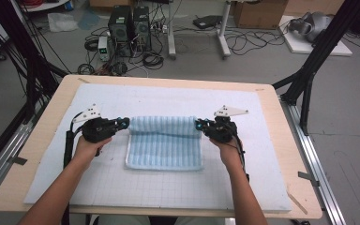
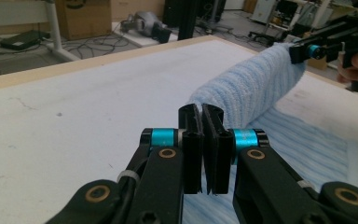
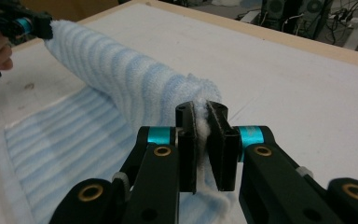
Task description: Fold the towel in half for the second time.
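1. White padded mat (image 1: 122,187) covers my table; the blue striped towel (image 1: 164,150) lies mid-mat.
2. My left gripper (image 2: 200,116) looks clamped on its far corner, though cloth barely shows.
3. My right gripper (image 3: 202,121) pinches the other.
4. Soft, light, floppy: corners hold best.

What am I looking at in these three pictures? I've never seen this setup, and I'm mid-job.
A person stands at a table holding a hand-held clamp tool in each hand. The wide picture looks down from above; the other two come from cameras riding on each tool. The left tongs and the right tongs are each shut on a far corner of a light blue striped towel, lifting that edge into a raised fold. The rest of the towel lies flat on a white mat covering the wooden table.
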{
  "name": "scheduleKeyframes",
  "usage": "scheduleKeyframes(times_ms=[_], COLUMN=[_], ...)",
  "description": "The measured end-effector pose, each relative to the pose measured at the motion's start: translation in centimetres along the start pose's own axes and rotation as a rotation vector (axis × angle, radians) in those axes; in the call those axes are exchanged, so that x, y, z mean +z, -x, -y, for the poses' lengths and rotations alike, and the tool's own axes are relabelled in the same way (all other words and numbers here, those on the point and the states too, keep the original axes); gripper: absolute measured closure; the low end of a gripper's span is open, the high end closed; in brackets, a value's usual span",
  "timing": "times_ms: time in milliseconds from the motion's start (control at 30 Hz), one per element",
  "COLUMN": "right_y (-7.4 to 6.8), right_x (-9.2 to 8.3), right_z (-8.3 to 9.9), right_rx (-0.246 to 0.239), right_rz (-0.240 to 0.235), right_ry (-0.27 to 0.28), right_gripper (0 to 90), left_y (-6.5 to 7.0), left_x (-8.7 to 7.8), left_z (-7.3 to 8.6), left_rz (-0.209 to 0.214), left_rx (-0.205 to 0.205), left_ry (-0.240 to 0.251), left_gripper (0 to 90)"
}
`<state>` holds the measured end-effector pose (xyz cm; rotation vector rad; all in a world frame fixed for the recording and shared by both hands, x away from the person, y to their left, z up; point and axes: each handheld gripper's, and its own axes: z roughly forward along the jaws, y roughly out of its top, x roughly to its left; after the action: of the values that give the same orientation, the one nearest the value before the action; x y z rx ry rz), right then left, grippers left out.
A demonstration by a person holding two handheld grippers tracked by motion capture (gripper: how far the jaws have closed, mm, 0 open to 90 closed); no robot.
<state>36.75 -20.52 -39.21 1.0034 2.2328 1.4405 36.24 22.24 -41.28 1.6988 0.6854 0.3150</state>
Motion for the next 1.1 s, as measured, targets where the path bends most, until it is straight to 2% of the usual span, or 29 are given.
scheduleKeyframes(times_ms=[300, 400, 667, 933, 1100], right_y=[-1.6, -2.1, -3.3, -3.7, -3.7], right_x=[-1.5, -1.8, -2.5, -2.7, -2.7], right_z=[2.4, 3.3, 5.9, 6.3, 6.5], right_rx=[-0.012, -0.017, -0.055, -0.062, -0.062], right_rz=[-0.032, -0.044, -0.037, -0.059, -0.064], right_ry=[-0.007, -0.018, -0.044, -0.059, -0.068], right_gripper=[82.8, 82.6, 82.4, 81.6, 80.0], left_y=[2.5, 3.0, 3.9, 3.9, 4.1], left_x=[-1.3, -1.4, -1.4, -2.1, -2.6], left_z=[2.1, 2.9, 4.7, 4.8, 4.6], left_rz=[0.035, 0.043, 0.065, 0.069, 0.105], left_rx=[0.035, 0.033, 0.061, 0.044, 0.028], left_ry=[-0.027, -0.033, -0.100, -0.084, -0.066], left_gripper=[86.1, 86.0, 85.9, 85.5, 85.1])
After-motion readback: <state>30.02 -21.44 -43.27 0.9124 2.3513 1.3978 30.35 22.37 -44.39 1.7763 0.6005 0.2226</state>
